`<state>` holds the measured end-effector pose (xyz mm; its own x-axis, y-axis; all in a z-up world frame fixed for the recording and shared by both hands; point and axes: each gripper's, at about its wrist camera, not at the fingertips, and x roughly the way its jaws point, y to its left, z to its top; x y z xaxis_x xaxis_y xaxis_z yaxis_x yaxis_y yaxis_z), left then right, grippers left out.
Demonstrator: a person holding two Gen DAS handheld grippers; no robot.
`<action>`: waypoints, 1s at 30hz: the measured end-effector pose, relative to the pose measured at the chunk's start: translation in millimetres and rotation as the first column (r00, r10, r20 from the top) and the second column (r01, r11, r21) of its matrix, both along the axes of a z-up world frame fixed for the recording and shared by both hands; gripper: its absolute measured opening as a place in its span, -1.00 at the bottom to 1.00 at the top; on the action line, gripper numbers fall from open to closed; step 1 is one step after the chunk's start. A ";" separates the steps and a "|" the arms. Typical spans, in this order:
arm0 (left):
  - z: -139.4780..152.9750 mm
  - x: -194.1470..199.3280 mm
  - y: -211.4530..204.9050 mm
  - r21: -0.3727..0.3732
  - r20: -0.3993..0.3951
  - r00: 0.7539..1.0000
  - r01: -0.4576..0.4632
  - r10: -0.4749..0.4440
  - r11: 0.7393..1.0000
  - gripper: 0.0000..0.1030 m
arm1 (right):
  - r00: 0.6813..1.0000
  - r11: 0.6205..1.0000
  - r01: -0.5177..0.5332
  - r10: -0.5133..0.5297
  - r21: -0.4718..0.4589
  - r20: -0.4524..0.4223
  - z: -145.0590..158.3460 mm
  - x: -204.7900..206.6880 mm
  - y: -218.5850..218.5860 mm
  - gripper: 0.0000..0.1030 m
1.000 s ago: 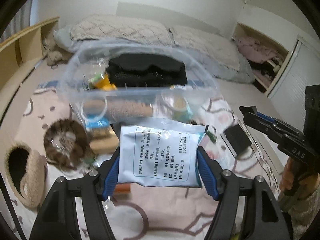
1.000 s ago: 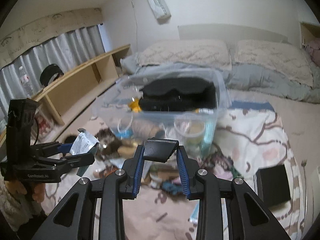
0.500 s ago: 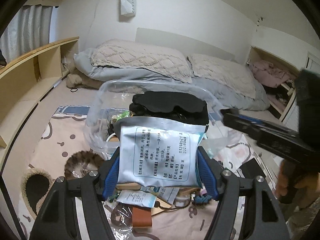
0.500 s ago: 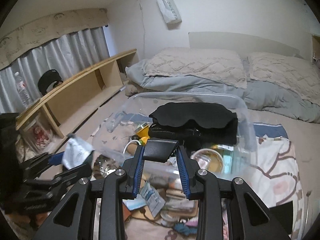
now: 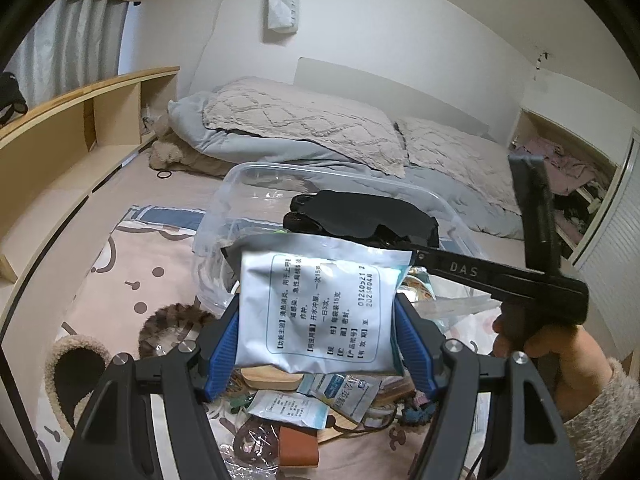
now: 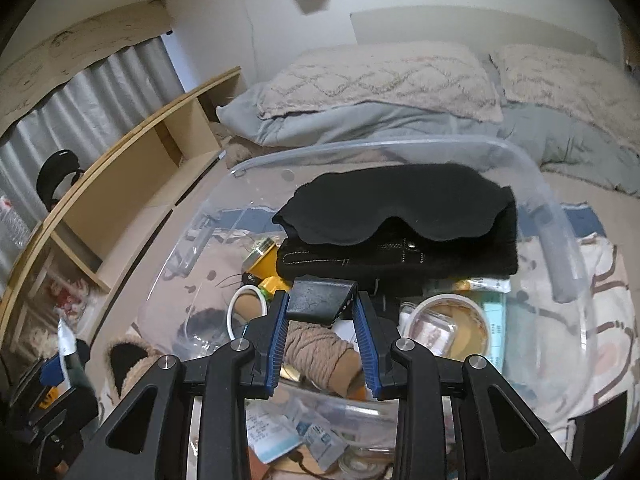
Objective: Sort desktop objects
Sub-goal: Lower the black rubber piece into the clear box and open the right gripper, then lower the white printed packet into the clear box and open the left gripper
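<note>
A bedroom with plain white walls (image 5: 400, 20), where a white bag (image 5: 283, 0) hangs high above a low white headboard (image 5: 400, 84). Two beige quilted pillows (image 5: 296, 120) rest on a grey duvet (image 5: 256, 148) at floor level. A long pale wooden shelf unit (image 5: 72, 116) runs along the left side beneath grey curtains (image 6: 72, 108). At right, an open closet (image 5: 568, 168) holds heaped clothes beside a white slatted door (image 5: 616, 248).

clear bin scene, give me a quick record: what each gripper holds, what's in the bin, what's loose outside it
left gripper: shut on white sachet with printed text
right gripper: shut on small black folded piece, over the bin
clear bin: black eye mask on dark folded fabric, twine roll, yellow item
outside bin: loose sachets, furry slipper
</note>
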<state>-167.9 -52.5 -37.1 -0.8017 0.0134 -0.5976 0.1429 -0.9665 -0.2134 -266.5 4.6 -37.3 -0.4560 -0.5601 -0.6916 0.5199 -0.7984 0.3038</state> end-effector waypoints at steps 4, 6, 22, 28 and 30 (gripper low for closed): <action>-0.5 -3.3 -3.9 0.013 0.002 1.000 -0.015 0.015 1.000 0.37 | 0.999 1.000 0.015 -0.015 -0.008 0.032 -6.4 -9.2 -0.4 -0.36; -0.5 -4.6 -4.0 0.017 0.003 1.000 -0.020 0.020 1.000 0.37 | 0.998 0.999 0.036 -0.035 -0.011 0.045 -8.5 -12.7 1.9 -0.36; -0.4 -17.4 19.5 0.026 -0.001 1.000 -0.005 0.005 1.000 0.37 | 0.994 0.984 0.084 -0.094 -0.157 -0.060 38.7 13.7 60.0 0.41; 4.9 -29.9 36.2 0.053 -0.007 1.000 0.012 -0.012 0.999 0.37 | 0.986 0.983 0.064 -0.088 -0.170 -0.139 60.8 49.3 86.4 0.41; 7.9 -35.9 41.7 0.077 -0.008 1.000 0.020 -0.020 0.997 0.37 | 0.983 0.984 0.062 -0.088 -0.165 -0.158 63.0 60.4 94.3 0.41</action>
<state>-203.7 -10.8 -29.3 -0.8053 0.0753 -0.5881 0.1220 -0.9496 -0.2886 -206.1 98.9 25.7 -0.6010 -0.6163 -0.5089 0.5136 -0.7857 0.3449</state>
